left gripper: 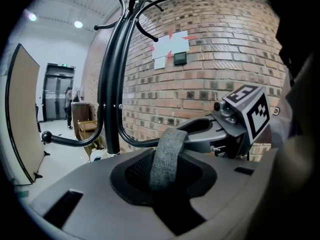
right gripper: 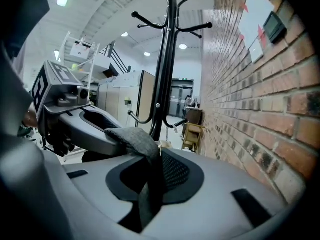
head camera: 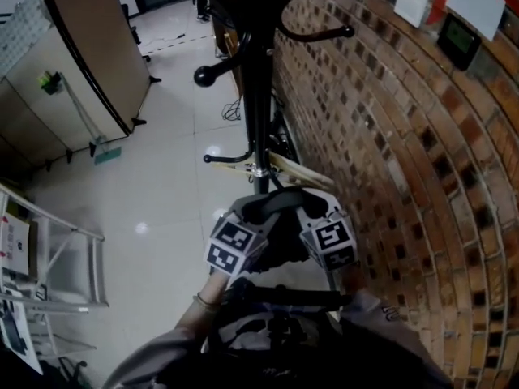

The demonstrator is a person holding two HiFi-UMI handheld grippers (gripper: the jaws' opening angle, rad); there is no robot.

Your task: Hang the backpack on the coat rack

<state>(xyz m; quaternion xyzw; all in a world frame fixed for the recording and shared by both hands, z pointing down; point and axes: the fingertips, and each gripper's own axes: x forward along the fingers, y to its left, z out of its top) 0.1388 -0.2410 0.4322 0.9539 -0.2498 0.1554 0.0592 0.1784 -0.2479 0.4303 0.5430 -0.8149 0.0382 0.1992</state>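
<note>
Clamping the backpack strap (left gripper: 167,154) in left gripper (head camera: 253,217) and right gripper (head camera: 318,213), directly before the coat rack (head camera: 258,112), upper hooks (right gripper: 195,28) overhead.

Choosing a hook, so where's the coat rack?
Head view, centre: the coat rack stands beside the brick wall, on its left, just beyond the strap.

We lose the top of the coat rack (head camera: 258,96) past the upper edge; the backpack (head camera: 276,335), bottom centre, runs off the lower edge; we cannot read the wall papers (head camera: 478,2).
</note>
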